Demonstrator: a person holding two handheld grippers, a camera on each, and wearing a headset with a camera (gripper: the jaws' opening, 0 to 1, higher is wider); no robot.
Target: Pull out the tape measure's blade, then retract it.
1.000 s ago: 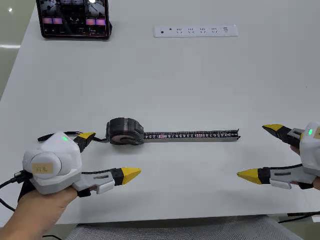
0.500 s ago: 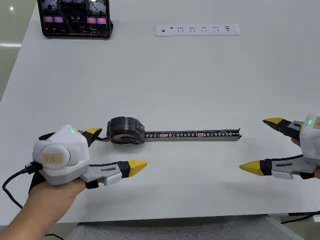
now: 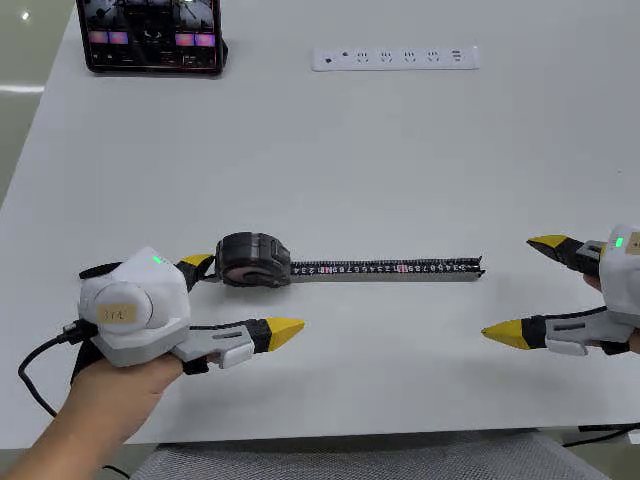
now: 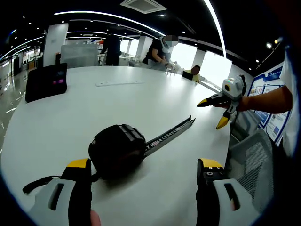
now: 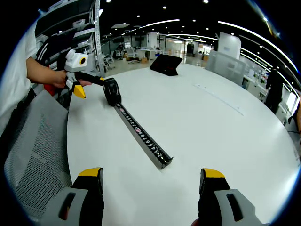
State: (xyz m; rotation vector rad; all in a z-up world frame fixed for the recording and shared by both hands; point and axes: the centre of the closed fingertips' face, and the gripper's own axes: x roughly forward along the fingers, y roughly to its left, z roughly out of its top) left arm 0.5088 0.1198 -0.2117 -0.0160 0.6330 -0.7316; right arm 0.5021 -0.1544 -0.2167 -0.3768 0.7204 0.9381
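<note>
My left gripper (image 3: 248,295) sits lower left in the head view, jaws spread wide and holding nothing, far tip just beside the tape measure case (image 3: 253,261) at centre. The blade (image 3: 390,269) lies pulled out rightward along the white table (image 3: 320,150). My right gripper (image 3: 516,287), lower right, gapes too, clear of the blade's hooked end.
</note>
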